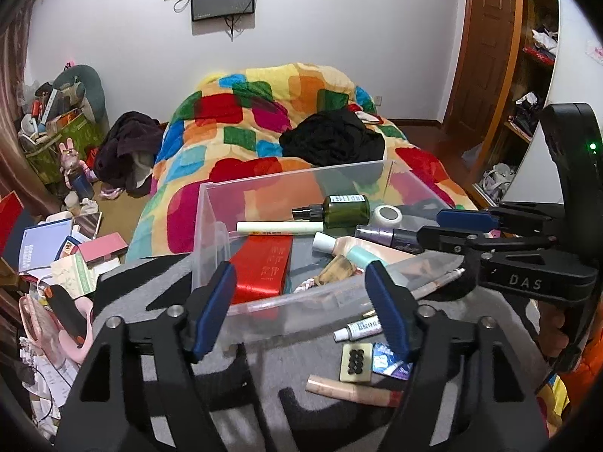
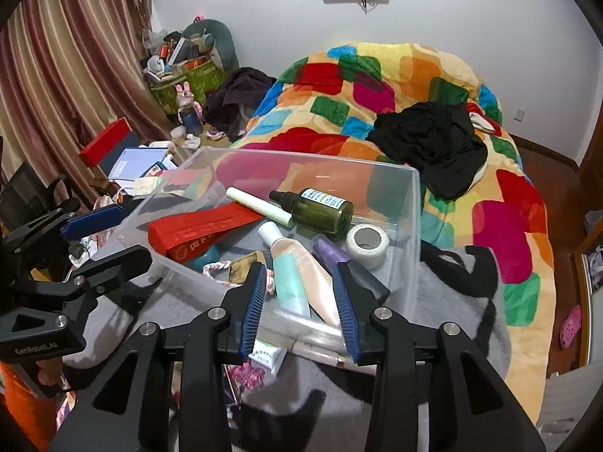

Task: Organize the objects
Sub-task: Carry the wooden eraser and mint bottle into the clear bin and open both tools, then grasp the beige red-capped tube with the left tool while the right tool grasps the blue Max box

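Mostly full — clear plastic bin (image 2: 409,203), green bottle (image 2: 318,210) on top.

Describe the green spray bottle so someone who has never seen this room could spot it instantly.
Start at the clear plastic bin at the foot of the patchwork-quilted bed. Among its cosmetics, the green spray bottle lies on its side near the far wall, beside a white tape roll. It is the only dark, see-through green item, with a black nozzle.

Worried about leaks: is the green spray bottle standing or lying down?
Lying down: the green spray bottle rests on its side inside the clear bin.
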A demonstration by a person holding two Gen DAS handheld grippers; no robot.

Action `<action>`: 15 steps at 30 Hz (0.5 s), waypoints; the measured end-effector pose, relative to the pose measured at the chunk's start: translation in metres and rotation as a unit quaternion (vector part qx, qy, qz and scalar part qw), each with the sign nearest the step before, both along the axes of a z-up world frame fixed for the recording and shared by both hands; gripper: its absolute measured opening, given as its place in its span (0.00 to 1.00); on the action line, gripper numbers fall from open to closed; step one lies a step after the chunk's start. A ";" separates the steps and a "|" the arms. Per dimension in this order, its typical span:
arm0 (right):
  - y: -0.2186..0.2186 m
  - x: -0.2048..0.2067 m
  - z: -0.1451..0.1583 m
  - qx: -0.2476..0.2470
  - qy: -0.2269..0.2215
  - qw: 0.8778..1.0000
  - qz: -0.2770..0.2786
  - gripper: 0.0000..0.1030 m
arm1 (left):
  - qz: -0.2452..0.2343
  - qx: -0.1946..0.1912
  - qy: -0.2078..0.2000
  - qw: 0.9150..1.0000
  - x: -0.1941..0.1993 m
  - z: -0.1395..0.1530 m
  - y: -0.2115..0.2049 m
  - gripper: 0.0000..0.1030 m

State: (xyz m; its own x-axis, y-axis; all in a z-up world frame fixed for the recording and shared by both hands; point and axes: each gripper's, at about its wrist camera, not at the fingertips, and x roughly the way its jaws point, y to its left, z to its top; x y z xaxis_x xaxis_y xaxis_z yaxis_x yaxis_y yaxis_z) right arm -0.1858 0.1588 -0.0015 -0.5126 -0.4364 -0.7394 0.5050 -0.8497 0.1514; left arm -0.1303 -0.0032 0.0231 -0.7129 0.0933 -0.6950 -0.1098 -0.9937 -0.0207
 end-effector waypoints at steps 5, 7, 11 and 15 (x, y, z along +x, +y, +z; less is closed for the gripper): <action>0.009 0.020 0.009 0.001 0.017 1.000 0.008 0.37 | -0.004 -0.002 -0.003 1.000 0.016 -0.003 0.001 0.90; 0.011 0.028 0.009 0.003 0.021 1.000 0.012 0.39 | -0.008 -0.005 -0.013 1.000 0.021 -0.010 0.003 0.92; 0.013 0.042 0.001 0.011 0.014 1.000 0.026 0.42 | -0.030 -0.001 -0.052 0.998 0.028 -0.034 0.010 0.93; 0.014 0.055 -0.015 0.025 -0.005 0.999 0.040 0.42 | -0.064 -0.002 -0.086 0.994 0.039 -0.056 0.019 0.93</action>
